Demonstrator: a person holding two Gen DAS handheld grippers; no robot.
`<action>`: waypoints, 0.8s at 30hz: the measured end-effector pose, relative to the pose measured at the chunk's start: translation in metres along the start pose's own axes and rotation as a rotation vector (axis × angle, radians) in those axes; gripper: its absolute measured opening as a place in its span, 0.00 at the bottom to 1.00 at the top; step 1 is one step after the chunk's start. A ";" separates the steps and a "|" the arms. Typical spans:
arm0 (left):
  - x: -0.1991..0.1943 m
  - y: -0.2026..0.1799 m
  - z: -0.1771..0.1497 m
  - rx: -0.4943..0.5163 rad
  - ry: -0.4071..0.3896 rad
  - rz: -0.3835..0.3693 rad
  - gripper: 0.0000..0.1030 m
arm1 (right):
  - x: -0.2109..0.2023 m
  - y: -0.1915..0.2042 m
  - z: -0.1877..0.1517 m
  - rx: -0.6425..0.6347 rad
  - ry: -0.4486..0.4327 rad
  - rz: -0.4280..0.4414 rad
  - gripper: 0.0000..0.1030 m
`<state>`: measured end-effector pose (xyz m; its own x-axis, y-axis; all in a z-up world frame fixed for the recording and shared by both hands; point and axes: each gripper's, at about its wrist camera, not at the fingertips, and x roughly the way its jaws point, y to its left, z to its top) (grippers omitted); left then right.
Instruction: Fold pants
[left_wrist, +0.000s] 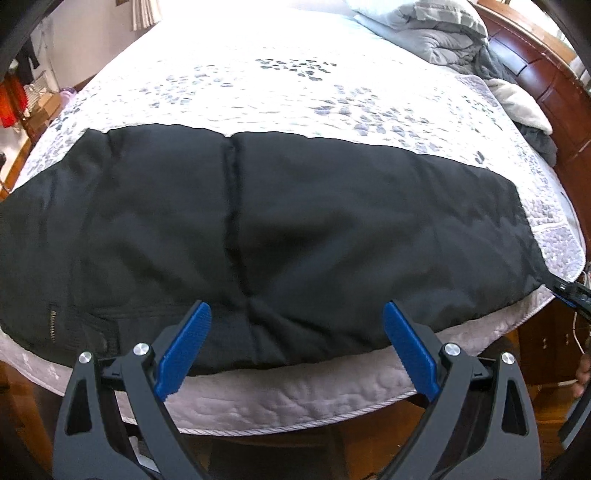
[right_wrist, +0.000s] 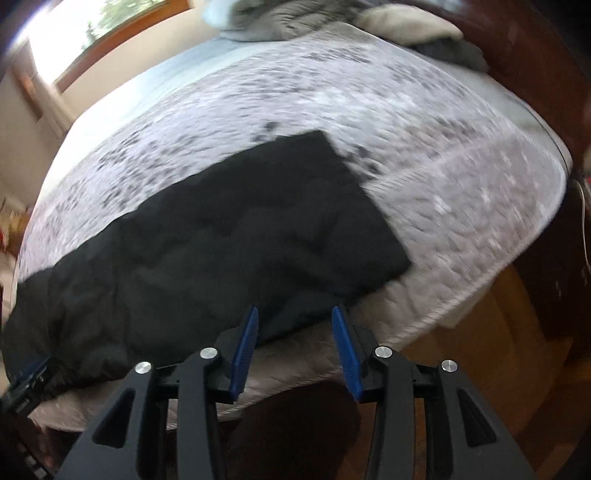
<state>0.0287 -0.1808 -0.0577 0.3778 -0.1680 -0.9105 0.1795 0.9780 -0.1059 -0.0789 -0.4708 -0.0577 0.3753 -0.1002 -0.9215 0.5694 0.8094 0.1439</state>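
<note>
Black pants (left_wrist: 258, 221) lie spread flat on a bed (left_wrist: 295, 85), along the bed's near edge. Their long axis runs side to side, parallel to that edge, so both tongs face the pants broadside rather than end-on.

The left tongs (left_wrist: 297, 345) hover just off the near edge of the bed, pointing at the middle of the pants. Their blue pads (left_wrist: 184, 354) stand wide apart, released, with nothing between them. Straight ahead of them a vertical seam or fold line (left_wrist: 232, 206) crosses the pants from the far side to the near side. Left of that line, near the bed's edge, sit a short metal zipper (left_wrist: 53, 325) and a dark ribbed patch, which suggests the waist end lies that way.

The right tongs (right_wrist: 294, 352) hover off the same bed edge, further along toward the other end of the pants. They are also released, their pads parted and empty, with a narrower gap. From this blurred view, the squared-off end of the pants (right_wrist: 369, 206) lies just ahead and to the right.

Each tool is close to its own part of the near long edge: left nearer the middle, right nearer the squared end.

The fabric looks matte, thick and softly padded, with shallow wrinkles. A rumpled grey comforter (left_wrist: 443, 33) is heaped at the far end of the bed, well apart from the pants.
</note>
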 end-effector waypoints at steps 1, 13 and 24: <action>0.002 0.004 -0.001 -0.010 0.004 0.004 0.91 | 0.000 -0.010 -0.001 0.017 0.007 -0.016 0.41; -0.005 0.058 -0.010 -0.046 -0.020 0.058 0.91 | 0.009 0.033 -0.007 -0.103 0.010 0.073 0.41; -0.026 0.151 -0.024 -0.343 0.052 0.036 0.90 | 0.007 0.178 -0.031 -0.394 0.039 0.292 0.45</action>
<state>0.0240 -0.0255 -0.0600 0.3298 -0.1349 -0.9344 -0.1523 0.9692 -0.1937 0.0023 -0.3097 -0.0502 0.4461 0.1793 -0.8769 0.1213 0.9586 0.2577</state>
